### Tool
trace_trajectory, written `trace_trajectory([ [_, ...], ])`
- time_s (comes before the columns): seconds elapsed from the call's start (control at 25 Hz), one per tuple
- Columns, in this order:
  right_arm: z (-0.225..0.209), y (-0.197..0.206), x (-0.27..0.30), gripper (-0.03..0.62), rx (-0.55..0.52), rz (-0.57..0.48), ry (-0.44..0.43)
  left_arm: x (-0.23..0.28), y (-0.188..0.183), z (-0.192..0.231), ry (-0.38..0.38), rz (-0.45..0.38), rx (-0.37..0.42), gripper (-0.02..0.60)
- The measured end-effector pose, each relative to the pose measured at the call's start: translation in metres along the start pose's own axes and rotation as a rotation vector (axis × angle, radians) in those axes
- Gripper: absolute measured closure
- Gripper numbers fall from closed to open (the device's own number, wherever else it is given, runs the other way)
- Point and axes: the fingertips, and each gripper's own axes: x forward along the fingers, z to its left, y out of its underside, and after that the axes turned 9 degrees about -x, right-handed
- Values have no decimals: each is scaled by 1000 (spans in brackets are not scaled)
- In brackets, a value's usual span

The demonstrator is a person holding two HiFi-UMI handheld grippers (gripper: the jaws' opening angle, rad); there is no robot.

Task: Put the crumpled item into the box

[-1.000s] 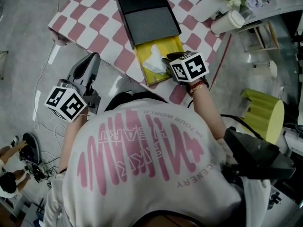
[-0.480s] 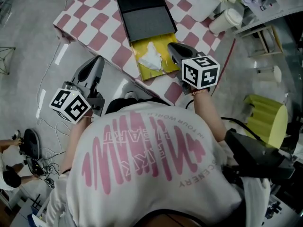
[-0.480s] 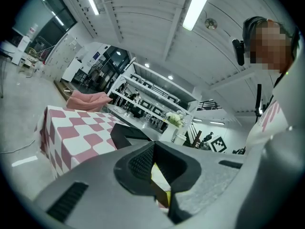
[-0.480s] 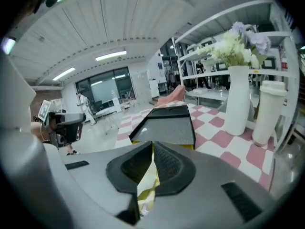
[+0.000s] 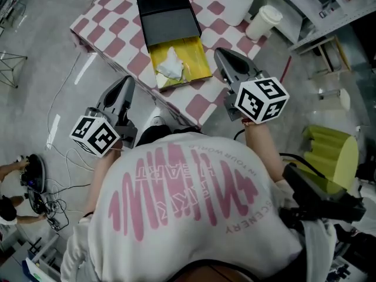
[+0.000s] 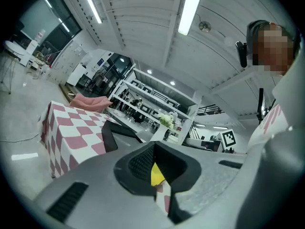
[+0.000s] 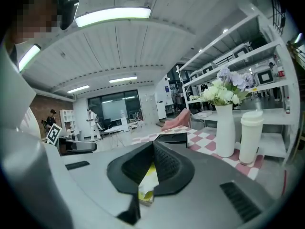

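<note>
The crumpled white paper [image 5: 170, 65] lies inside the open yellow box [image 5: 197, 60] on the checkered table. The box's black sleeve [image 5: 167, 19] covers its far end. My right gripper [image 5: 220, 53] hovers just right of the box, above the table's near corner, shut with nothing in it. My left gripper [image 5: 128, 81] hangs off the table's near-left edge over the floor, its jaws together and empty. In the right gripper view the shut jaws [image 7: 153, 144] show a sliver of the yellow box [image 7: 148, 180] below them. The left gripper view shows the same past its jaws [image 6: 153, 147].
A white vase with flowers [image 5: 238, 4] and a white lidded cup [image 5: 262, 21] stand at the table's far right corner. The pink-and-white table [image 5: 117, 16] ends close to the person's body. A yellow-green seat [image 5: 332, 151] stands on the right, and cables [image 5: 35, 181] lie on the floor on the left.
My right gripper has drawn back from the yellow box to the right and toward the person. The crumpled paper stays in the box. The left gripper has hardly moved.
</note>
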Motion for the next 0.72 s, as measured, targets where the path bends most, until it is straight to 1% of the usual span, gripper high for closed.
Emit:
trace_trajectory([
  [0.12,1,0,-27,588,-30,-13,-8,-7,17,-21,-4,-8,6,574],
  [0.28,4,12,-55,588,-48,-6,-4,-18,38,-43,-1,-16,14,574],
  [0.56,9,38,-102,588,-19,-3,0,-42,72,-72,-17,-23,28,574],
  [0.72,13,56,-124,588,-20,22,-4,-57,88,-85,-37,-36,22,574],
])
